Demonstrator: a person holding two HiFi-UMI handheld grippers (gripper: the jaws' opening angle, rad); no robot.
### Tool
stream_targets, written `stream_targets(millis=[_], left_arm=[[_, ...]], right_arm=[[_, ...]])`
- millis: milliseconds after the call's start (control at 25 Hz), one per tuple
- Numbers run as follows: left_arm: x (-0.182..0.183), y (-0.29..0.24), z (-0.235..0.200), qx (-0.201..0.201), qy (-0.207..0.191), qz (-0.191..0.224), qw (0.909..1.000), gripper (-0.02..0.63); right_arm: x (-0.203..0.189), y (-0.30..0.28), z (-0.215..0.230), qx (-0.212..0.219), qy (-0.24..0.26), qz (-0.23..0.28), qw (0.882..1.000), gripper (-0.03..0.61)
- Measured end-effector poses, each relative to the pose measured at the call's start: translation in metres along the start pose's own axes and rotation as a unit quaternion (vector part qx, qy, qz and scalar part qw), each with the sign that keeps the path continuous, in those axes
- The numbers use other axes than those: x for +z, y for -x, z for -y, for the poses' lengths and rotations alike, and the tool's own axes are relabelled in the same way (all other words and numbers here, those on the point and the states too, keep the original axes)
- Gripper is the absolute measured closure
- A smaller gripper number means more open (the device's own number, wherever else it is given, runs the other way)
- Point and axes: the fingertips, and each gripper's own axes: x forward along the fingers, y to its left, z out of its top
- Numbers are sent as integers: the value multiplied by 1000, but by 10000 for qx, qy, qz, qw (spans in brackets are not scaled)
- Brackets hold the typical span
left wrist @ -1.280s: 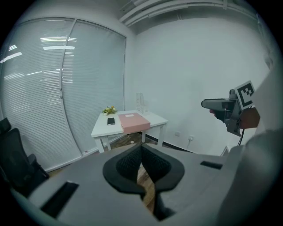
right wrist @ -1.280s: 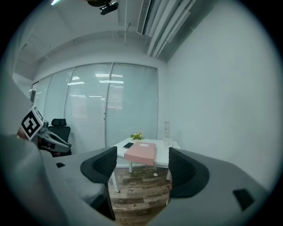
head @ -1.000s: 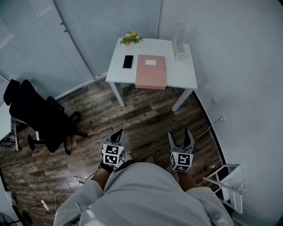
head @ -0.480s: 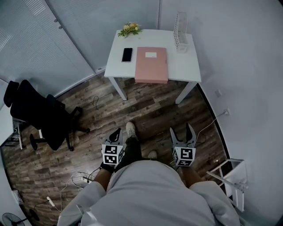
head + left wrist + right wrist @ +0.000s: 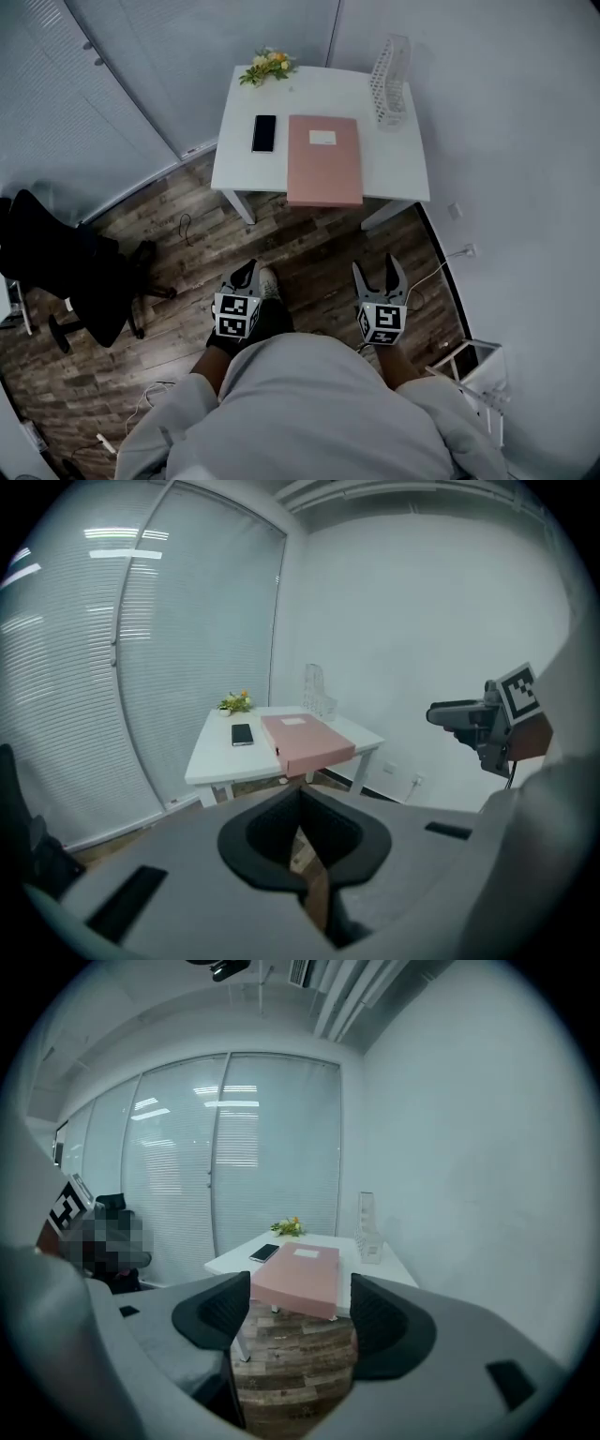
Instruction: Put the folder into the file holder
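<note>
- One pink folder (image 5: 324, 159) lies flat on the white table (image 5: 405, 173), its near edge jutting past the front rim, which looks handy for a pinch
- File holder (image 5: 391, 67) stands upright at the back right corner, just beyond the folder
- Phone (image 5: 263, 132) and flowers (image 5: 265, 67) sit off to the left, clear of that path
- Right gripper (image 5: 379, 272) has its jaws wide apart and empty, lined up on the folder
- Left gripper (image 5: 248, 272) has its tips together, empty; both hang well short of the table
</note>
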Motion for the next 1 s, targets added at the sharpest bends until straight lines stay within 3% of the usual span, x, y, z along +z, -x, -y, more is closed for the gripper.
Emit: stream_targets(millis=[160, 360, 800, 1000], left_arm=[[38, -27, -48, -69, -27, 93, 9999, 604], [48, -60, -98, -152, -106, -123, 9998, 604], [67, -111, -136, 23, -106, -517, 9986, 604], [84, -125, -134, 111, -73, -578, 9982, 604]], right_arm=[[29, -53, -8, -109, 15, -48, 9999, 229], [35, -99, -8, -359, -126, -192, 9991, 229], [-15, -178, 16, -455, -1112, -874, 9889, 221], [-45, -201, 35, -648, -1913, -1357, 9699, 221]])
